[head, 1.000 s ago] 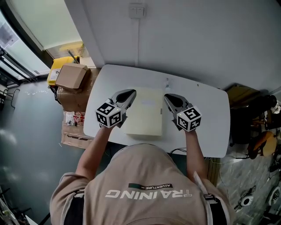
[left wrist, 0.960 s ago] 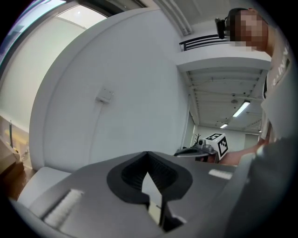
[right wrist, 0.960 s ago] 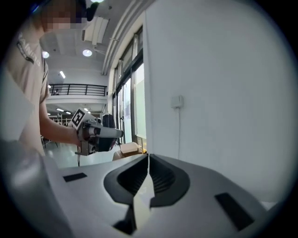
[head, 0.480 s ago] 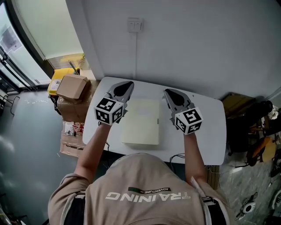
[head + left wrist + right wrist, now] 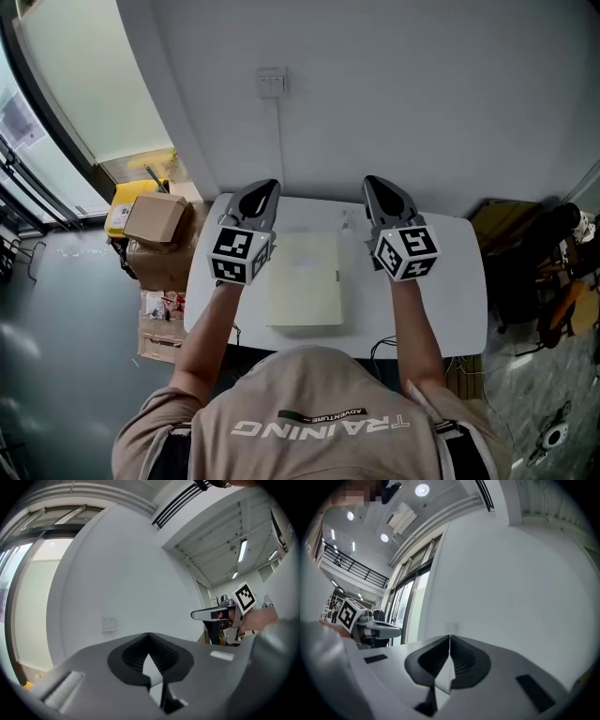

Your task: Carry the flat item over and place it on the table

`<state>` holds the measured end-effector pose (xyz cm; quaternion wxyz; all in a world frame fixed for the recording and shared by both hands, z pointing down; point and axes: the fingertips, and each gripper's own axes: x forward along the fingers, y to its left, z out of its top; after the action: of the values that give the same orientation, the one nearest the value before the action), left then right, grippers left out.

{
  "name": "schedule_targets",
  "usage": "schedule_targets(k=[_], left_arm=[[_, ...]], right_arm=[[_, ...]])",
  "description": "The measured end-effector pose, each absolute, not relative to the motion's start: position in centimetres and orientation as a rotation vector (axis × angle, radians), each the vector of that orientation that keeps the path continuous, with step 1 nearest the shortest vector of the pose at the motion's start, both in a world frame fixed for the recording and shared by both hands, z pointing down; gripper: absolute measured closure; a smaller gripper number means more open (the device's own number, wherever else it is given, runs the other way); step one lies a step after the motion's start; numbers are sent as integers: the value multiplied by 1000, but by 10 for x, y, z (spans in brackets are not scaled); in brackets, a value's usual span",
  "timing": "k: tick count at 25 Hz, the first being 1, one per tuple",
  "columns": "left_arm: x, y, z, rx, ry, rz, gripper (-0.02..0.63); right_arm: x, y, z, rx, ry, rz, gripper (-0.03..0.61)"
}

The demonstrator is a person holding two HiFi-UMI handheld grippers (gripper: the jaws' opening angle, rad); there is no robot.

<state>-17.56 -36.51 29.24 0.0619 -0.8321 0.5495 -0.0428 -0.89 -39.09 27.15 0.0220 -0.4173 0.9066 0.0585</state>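
The flat cream item lies on the white table, near its middle. Both grippers are held up above it, pointing at the wall. My left gripper hangs over the table's far left part, jaws shut with nothing between them; its closed tips face bare wall. My right gripper is level with it on the right, also shut and empty, tips together. Each gripper view shows the other gripper off to the side: the right one, the left one. Neither touches the item.
Cardboard boxes and a yellow case stand on the floor left of the table. A wall switch is on the grey wall behind. Dark clutter sits to the right of the table.
Both grippers have lifted from beside the flat item and tilted up toward the wall. The item has stayed flat on the table.
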Motion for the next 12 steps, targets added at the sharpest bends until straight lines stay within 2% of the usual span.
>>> schedule_targets(k=[4, 12], left_arm=[[-184, -362, 290, -2522, 1713, -81, 607], [-191, -361, 302, -2550, 1765, -62, 607]], right_arm=[[-2, -388, 264, -1325, 2798, 240, 569], [-1, -389, 283, -1327, 2835, 150, 569]])
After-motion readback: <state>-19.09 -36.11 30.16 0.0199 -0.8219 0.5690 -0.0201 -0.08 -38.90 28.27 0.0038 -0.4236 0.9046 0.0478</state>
